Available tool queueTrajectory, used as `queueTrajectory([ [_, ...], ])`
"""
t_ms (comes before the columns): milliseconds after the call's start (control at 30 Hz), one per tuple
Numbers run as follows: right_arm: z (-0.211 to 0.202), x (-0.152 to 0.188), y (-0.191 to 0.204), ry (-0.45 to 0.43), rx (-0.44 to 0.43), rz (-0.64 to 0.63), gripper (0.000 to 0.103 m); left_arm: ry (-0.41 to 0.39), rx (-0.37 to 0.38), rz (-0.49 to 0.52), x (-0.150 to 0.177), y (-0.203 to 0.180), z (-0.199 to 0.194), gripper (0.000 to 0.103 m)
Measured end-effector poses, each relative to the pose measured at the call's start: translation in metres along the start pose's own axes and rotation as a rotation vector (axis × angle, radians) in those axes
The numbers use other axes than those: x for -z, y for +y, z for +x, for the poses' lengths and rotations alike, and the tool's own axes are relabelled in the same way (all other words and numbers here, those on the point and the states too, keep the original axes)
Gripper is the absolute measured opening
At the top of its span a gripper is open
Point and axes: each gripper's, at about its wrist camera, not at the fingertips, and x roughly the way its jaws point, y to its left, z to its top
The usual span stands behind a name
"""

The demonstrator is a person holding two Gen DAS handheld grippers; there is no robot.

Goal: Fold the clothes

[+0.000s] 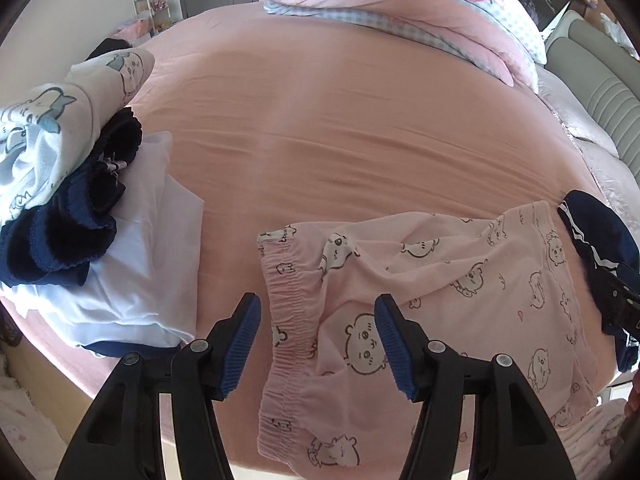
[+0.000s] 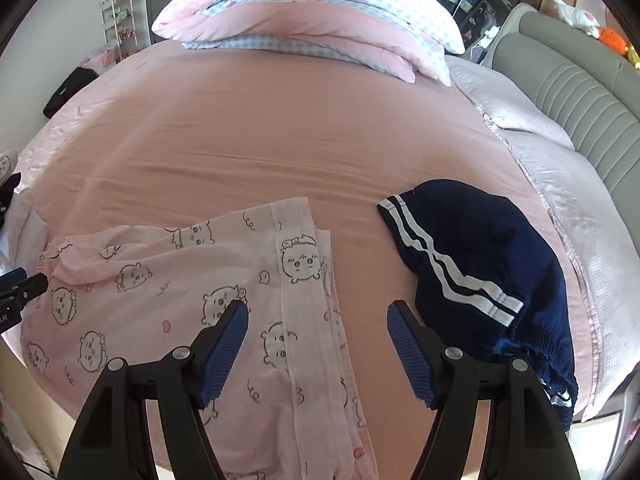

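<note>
A pink pyjama garment (image 1: 440, 280) printed with cartoon faces lies flat on the pink bed sheet (image 1: 340, 120), near the front edge. Its elastic waistband (image 1: 286, 320) runs between the fingers of my left gripper (image 1: 316, 304), which is open, pads clear of the cloth. In the right wrist view the same garment (image 2: 160, 300) spreads to the left. My right gripper (image 2: 318, 310) hovers open over its hemmed right edge with nothing gripped. The left gripper's tip (image 2: 24, 284) shows at that view's left edge.
Navy shorts with white stripes (image 2: 480, 248) lie right of the pink garment. A pile of printed, navy and white clothes (image 1: 80, 200) sits at the left of the bed. A folded duvet (image 2: 312, 20) lies at the back, and a grey padded headboard (image 2: 580, 92) stands on the right.
</note>
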Motion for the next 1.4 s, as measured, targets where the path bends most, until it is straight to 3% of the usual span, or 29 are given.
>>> queueTrajectory([
  [233, 0.041, -0.035, -0.001, 0.025, -0.066, -0.012, 0.072, 0.009, -0.073, -0.005, -0.013, 0.004, 0.015, 0.056],
  [533, 0.09, -0.061, 0.003, 0.052, -0.088, -0.051, 0.072, 0.107, -0.02, -0.075, -0.013, 0.007, 0.039, 0.056],
  [700, 0.106, -0.055, 0.0, 0.067, -0.181, -0.015, 0.071, 0.106, -0.014, -0.088, -0.01, 0.002, 0.039, 0.056],
  [833, 0.115, -0.054, 0.001, 0.079, -0.175, -0.011, 0.044, 0.09, -0.022, -0.076, -0.01, -0.006, 0.038, 0.053],
  [933, 0.116, -0.049, 0.003, 0.072, -0.144, -0.042, 0.035, 0.081, -0.034, -0.051, -0.008, -0.015, 0.038, 0.038],
  [1067, 0.11, -0.046, 0.008, 0.034, -0.095, -0.043, 0.011, 0.065, -0.067, -0.076, -0.007, -0.023, 0.038, 0.03],
  [1400, 0.088, -0.046, -0.002, -0.035, -0.042, -0.004, 0.006, 0.032, -0.062, -0.113, -0.017, -0.029, 0.021, 0.024],
])
